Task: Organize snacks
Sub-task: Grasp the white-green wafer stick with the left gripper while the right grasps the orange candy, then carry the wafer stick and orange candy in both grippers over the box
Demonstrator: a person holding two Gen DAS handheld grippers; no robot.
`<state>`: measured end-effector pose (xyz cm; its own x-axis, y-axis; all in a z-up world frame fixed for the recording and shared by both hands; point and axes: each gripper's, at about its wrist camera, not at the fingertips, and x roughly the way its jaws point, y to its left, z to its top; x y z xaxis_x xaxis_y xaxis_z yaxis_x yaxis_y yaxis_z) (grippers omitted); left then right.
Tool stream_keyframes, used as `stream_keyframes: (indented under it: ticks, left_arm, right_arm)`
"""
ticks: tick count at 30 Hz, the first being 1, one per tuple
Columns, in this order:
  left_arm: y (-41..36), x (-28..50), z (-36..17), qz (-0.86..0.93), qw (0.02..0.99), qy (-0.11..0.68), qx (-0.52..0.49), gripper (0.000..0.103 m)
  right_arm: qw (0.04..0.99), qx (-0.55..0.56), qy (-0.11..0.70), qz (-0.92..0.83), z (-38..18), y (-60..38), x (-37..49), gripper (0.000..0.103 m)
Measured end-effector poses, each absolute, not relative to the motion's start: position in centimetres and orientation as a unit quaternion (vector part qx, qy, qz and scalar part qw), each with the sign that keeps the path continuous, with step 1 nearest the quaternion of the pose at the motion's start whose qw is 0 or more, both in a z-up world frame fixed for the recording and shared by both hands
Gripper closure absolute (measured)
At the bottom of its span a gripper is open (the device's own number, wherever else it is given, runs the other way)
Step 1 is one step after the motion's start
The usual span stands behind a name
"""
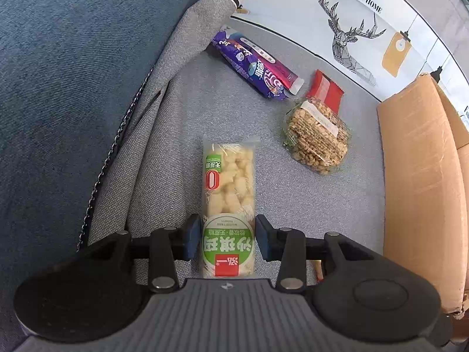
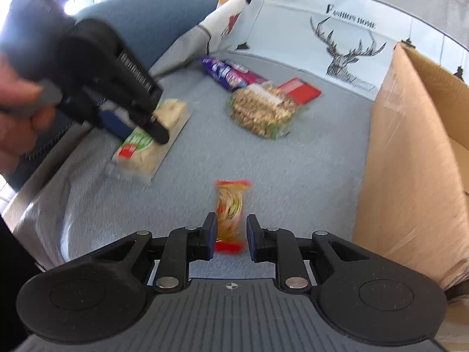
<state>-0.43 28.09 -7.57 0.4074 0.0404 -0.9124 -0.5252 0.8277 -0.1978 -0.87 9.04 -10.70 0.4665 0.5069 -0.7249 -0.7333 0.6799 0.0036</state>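
1. Your left tool (image 1: pixel 228 236) sat low over the long clear-wrapped rice-puff bar with the green label (image 1: pixel 228 202), its blue pads standing apart on either side of the label end; a narrow gap showed on each side, so it straddled the bar without pinching it.
2. That bar lay flat on the grey fabric sofa seat (image 1: pixel 337 205), well apart from the open brown cardboard box (image 1: pixel 422 193) to the right.
3. Your right tool (image 2: pixel 231 231) framed the small red-and-yellow wrapped snack (image 2: pixel 230 214), jaws apart and close to its sides; the view was blurred, so contact could not be told.
4. Further back lay the clear bag of brown nut brittle (image 1: pixel 316 138), touching the red foil packet (image 1: pixel 324 89), with the purple wrapped bar (image 1: pixel 252 66) just beside them.
5. The rice-puff bar looked light, crumbly and slick in its film, so a gentle squeeze across its width near the middle would have suited it best.
6. The small snack seemed soft and light; taking it across the body, not the crimped ends, looked safest.
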Motion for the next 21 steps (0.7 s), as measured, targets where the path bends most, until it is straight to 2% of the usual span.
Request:
stream_keyframes:
  ticks: [7, 11, 16, 17, 20, 21]
  left_arm:
    - [27.5, 0.6, -8.2, 0.174, 0.801, 0.533, -0.208, 0.052]
    - [27.1, 1.1, -8.4, 0.171, 0.802, 0.537, -0.196, 0.047]
    - [26.6, 1.3, -8.5, 0.169, 0.803, 0.541, -0.182, 0.046]
    - [26.5, 1.3, -8.5, 0.169, 0.804, 0.541, -0.18, 0.046]
    - [26.3, 1.3, -8.5, 0.171, 0.804, 0.542, -0.175, 0.046]
    - [26.2, 1.3, -8.5, 0.171, 0.804, 0.542, -0.173, 0.046]
  right_arm:
    - [0.841, -0.158, 0.371, 0.361, -11.5, 9.5, -0.6, 0.076]
    - [0.844, -0.15, 0.372, 0.356, -11.7, 9.6, -0.3, 0.068]
    - [0.847, -0.138, 0.37, 0.357, -11.8, 9.6, 0.2, 0.067]
    - [0.847, -0.138, 0.369, 0.357, -11.9, 9.6, 0.2, 0.068]
    - [0.849, -0.144, 0.363, 0.357, -11.9, 9.6, 0.2, 0.08]
    - [0.849, -0.147, 0.361, 0.357, -11.9, 9.6, 0.1, 0.081]
